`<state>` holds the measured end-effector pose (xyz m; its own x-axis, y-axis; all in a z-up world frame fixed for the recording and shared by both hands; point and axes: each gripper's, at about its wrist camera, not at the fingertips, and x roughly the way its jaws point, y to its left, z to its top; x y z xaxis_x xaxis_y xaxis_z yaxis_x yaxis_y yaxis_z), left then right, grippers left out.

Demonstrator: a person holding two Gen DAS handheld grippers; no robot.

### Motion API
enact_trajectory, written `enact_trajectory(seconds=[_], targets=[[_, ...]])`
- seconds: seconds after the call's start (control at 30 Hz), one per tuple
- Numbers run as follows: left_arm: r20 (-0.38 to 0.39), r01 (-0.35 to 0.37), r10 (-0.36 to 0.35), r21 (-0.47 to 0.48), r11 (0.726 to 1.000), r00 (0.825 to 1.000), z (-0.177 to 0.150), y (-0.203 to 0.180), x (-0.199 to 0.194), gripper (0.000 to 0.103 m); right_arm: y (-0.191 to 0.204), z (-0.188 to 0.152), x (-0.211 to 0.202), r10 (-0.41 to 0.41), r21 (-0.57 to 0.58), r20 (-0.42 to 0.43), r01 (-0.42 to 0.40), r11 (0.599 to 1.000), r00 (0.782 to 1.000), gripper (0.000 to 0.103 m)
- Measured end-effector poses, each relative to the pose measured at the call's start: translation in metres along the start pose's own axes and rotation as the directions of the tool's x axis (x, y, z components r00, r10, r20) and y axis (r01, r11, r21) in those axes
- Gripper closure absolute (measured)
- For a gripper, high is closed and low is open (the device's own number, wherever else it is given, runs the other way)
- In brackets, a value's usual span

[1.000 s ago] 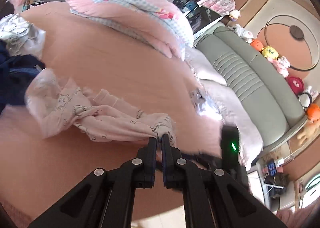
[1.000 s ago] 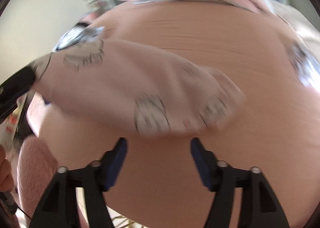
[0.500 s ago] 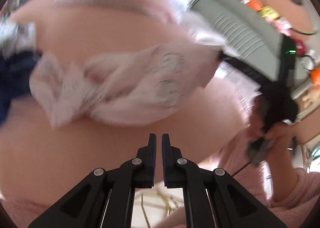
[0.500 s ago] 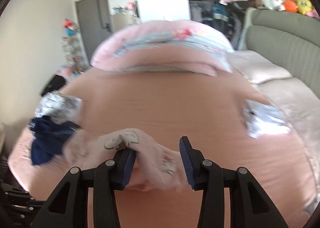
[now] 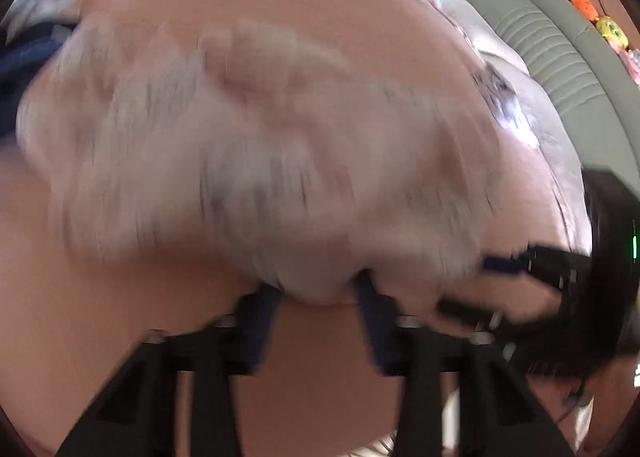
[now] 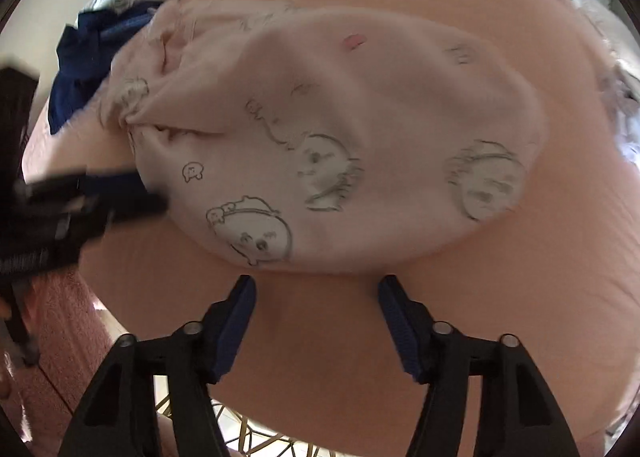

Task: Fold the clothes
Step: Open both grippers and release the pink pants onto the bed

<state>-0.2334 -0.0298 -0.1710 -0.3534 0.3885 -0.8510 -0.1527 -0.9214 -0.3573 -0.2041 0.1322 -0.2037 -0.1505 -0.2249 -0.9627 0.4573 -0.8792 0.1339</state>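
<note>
Pale printed garment lies spread on pink bed, near edge, dark blue clothing far left. R gripper fingers wide apart, nothing between, just short of near hem. L gripper fingers apart w/ cloth edge between; blur, can't tell if pinching. Both at near hem, prob to take hold for a fold.

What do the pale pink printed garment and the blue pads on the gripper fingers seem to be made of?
The pale pink garment looks like soft matte knit cotton, judging by its limp folds and printed cartoon outlines. The blue pads on the right hand-held gripper look like ridged rubber or plastic; the fine ribbing shows, but which one is unclear.
</note>
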Motion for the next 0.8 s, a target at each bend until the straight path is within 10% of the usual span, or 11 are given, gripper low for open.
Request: enact_trajectory(seconds=[0.13,0.23,0.43,0.7,0.8], targets=[[0.260,-0.024,0.024,-0.004,1.000,0.965,0.068,-0.008,-0.048,0.077,-0.015,0.054,-0.038,-0.108,0.112,0.245,0.083,0.990,0.963,0.049],[0.309,-0.059,0.056,0.000,0.998,0.949,0.080,-0.007,-0.067,0.076,-0.034,0.074,-0.089,-0.207,0.250,0.449,0.100,0.963,0.869,0.048],[0.098,-0.044,0.032,0.127,0.991,0.995,0.012,0.004,-0.033,0.077,-0.040,0.036,-0.072,-0.175,0.216,0.334,0.105,0.971,0.926,0.048],[0.125,-0.182,0.179,0.012,0.983,0.976,0.003,0.006,0.010,0.077,-0.055,0.008,-0.061,-0.164,0.242,0.242,0.104,0.965,0.956,0.048],[0.077,-0.192,0.195,-0.039,0.981,0.978,0.006,0.011,0.015,0.100,-0.060,0.007,-0.067,-0.147,0.257,0.239,0.084,0.963,0.960,0.048]])
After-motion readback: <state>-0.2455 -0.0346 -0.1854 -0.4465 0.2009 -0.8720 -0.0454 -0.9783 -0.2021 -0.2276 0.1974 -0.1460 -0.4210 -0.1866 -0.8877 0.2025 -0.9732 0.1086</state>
